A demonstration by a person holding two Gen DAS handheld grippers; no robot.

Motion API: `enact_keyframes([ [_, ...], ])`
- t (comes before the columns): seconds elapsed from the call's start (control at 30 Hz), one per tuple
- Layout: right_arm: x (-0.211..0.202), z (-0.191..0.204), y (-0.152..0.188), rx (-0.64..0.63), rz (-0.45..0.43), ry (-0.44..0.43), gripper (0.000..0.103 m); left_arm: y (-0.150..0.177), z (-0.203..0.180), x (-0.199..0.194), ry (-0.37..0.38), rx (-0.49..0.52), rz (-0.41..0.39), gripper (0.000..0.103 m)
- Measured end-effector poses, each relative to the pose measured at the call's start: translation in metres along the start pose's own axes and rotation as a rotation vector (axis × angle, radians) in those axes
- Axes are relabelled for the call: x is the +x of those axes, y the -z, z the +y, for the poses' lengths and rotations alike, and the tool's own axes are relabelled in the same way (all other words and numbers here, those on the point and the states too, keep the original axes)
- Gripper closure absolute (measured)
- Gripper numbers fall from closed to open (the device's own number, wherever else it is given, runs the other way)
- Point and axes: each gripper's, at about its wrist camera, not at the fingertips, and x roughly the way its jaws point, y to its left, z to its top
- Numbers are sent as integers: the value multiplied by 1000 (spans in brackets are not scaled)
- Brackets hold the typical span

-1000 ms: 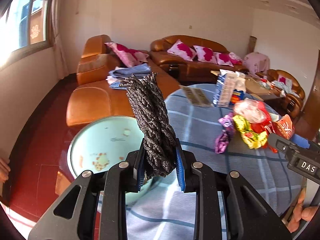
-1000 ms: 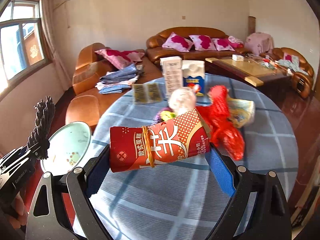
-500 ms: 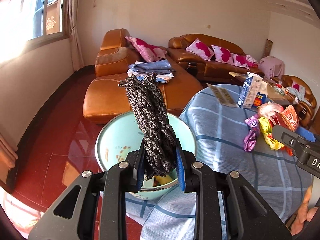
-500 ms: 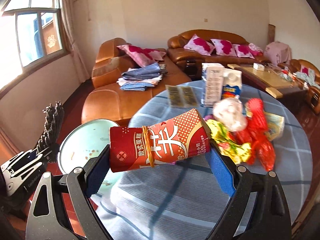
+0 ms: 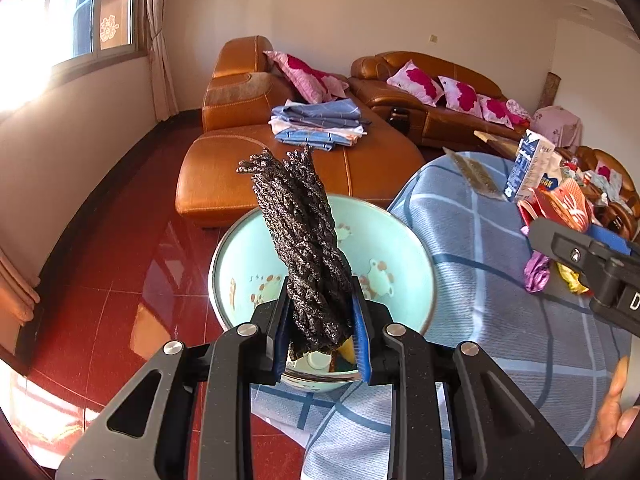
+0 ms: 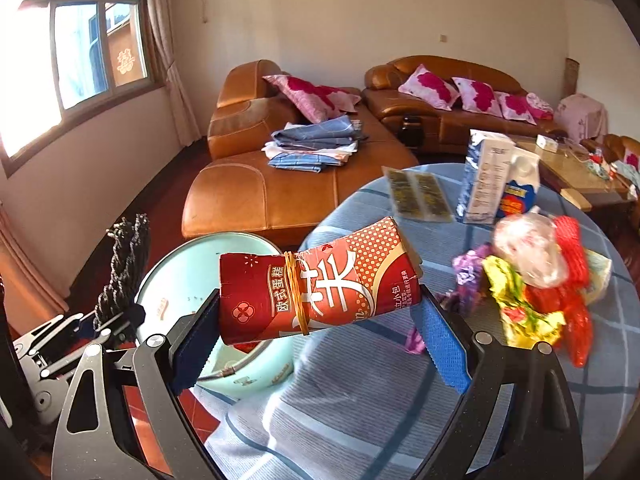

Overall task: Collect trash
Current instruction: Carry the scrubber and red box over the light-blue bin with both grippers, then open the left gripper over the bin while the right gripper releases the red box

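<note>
Clearly, the carrying step is in hand: the left gripper point(image 5: 322, 326) is pinched on a black braided bundle point(image 5: 300, 236) held upright over the pale green bin point(image 5: 412, 256), while the right gripper point(image 6: 320, 332) is clamped across a red rolled wrapper point(image 6: 320, 284) bound with a rubber band, just beside the bin's rim. A release over the bin is judged to be called for next. More crumpled wrappers point(image 6: 532, 280) are left on the table point(image 6: 360, 400), well apart from the bin.
</note>
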Motion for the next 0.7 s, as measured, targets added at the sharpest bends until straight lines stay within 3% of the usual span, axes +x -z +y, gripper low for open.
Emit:
enact_keyframes([
  [0.7,89,41,-2,-62,141,-95,13,7,21,50,-27,-13,130,77],
])
